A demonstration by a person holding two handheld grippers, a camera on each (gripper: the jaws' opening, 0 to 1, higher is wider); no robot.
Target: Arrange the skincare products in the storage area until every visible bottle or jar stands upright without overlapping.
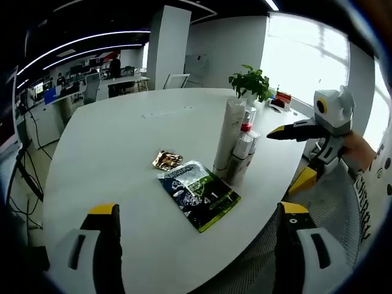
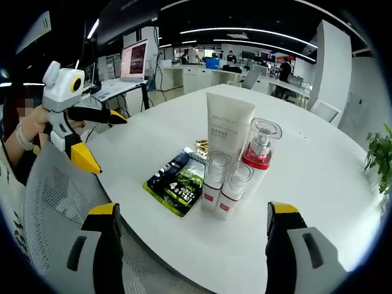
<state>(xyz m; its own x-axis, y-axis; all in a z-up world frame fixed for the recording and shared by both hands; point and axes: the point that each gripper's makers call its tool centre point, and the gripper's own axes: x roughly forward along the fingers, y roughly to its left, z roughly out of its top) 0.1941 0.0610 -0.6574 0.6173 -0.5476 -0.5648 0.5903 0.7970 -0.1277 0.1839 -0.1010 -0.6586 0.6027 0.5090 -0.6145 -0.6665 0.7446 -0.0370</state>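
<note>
- Four skincare containers stand upright in a tight cluster on the white counter (image 2: 318,177): a tall white tube (image 2: 228,131), a pump bottle with a red collar (image 2: 260,150) just beside it, and two small clear-capped bottles (image 2: 215,177) (image 2: 231,188) in front of the tube.
- Judging from both views, the upright part of the task looks mostly done; what may remain is checking the spacing, since the small bottles sit touching or nearly touching each other and the tube.
- Left tool (image 1: 199,211) is spread wide and holds nothing, hanging back from the tube near the counter edge; it also shows in the right gripper view (image 2: 92,138), jaws apart.
- Right tool (image 2: 191,211) is likewise spread and empty, facing the tube from the opposite side of the cluster; in the left gripper view (image 1: 294,156) it sits beyond the tube.
- Next move, if any, would call for a narrow, careful approach to one small bottle so its neighbours are not tipped.
- Flat dark-green sachet (image 2: 177,182) lies just beside the small bottles, with a small gold foil packet (image 1: 166,160) near it; both crowd the tube's left flank.
- Mesh chair back (image 2: 55,208) sits between the tools and the counter.
- Potted plant (image 1: 250,82) stands well beyond the tube.
</note>
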